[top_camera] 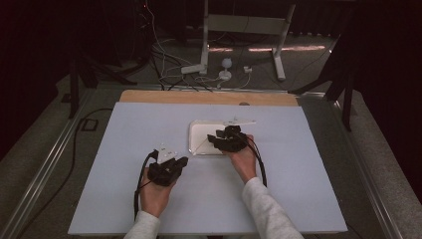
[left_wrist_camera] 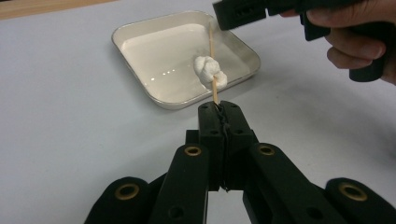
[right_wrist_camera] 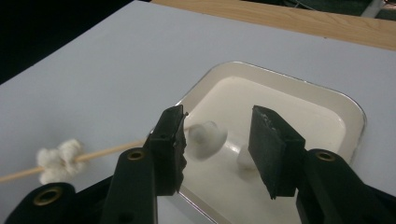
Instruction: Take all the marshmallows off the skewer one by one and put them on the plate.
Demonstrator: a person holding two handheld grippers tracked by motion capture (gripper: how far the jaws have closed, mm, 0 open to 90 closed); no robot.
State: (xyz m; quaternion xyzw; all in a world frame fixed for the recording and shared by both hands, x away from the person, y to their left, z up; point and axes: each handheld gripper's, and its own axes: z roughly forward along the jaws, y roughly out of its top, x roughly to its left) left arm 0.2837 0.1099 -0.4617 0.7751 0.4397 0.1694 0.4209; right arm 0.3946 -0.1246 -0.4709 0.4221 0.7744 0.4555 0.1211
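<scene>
My left gripper (left_wrist_camera: pixel 223 106) is shut on the lower end of a thin wooden skewer (left_wrist_camera: pixel 211 44). A pair of white fluffy pieces (left_wrist_camera: pixel 210 70) is threaded on its middle. The skewer slants up toward the right gripper (left_wrist_camera: pixel 243 11), which hovers over the white square tray (left_wrist_camera: pixel 137 70). In the right gripper view, the right gripper (right_wrist_camera: pixel 218 114) stands open above the tray (right_wrist_camera: pixel 327 93). Another white piece (right_wrist_camera: pixel 205 140) sits at the skewer's tip between the jaws, close against the left one. The skewer (right_wrist_camera: pixel 107 150) runs off left with the threaded pieces (right_wrist_camera: pixel 58 158).
A pale grey mat (top_camera: pixel 149 124) covers the table, with a wooden strip (top_camera: pixel 199 96) along the far edge. A small white lump (right_wrist_camera: pixel 245 158) lies in the tray. Beyond the table stand metal legs (top_camera: pixel 278 50) and cables on the floor.
</scene>
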